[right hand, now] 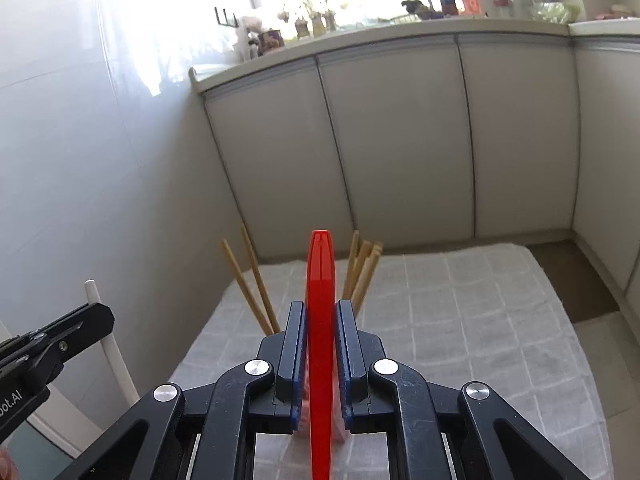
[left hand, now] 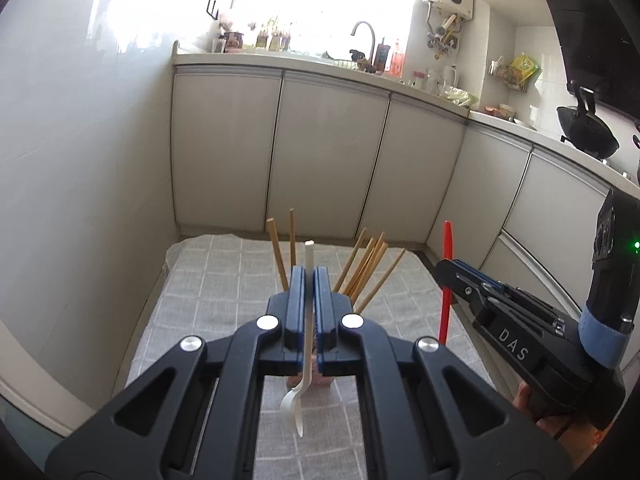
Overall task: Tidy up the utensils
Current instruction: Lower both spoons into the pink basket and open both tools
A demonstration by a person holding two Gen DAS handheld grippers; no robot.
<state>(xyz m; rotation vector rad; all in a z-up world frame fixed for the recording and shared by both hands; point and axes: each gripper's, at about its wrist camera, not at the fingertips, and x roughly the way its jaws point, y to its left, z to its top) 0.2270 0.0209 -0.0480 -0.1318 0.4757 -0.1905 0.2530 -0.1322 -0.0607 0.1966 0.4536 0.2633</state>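
My left gripper (left hand: 310, 272) is shut on a white plastic spoon (left hand: 307, 320), handle up, bowl down near the camera. My right gripper (right hand: 320, 308) is shut on a red plastic utensil (right hand: 320, 340), held upright; its lower end is out of view. The right gripper also shows in the left wrist view (left hand: 448, 270), with the red utensil (left hand: 445, 312). Several wooden chopsticks (left hand: 368, 268) stand in a pinkish holder (left hand: 308, 380), mostly hidden behind my left fingers. In the right wrist view the chopsticks (right hand: 362, 272) rise behind my fingers.
A grey checked cloth (left hand: 224, 280) covers the table. A white wall stands to the left. Beige kitchen cabinets (left hand: 328, 152) are behind, with a sink tap (left hand: 364, 32) and a black wok (left hand: 588, 132) on the counter. The floor lies right of the table (right hand: 588, 280).
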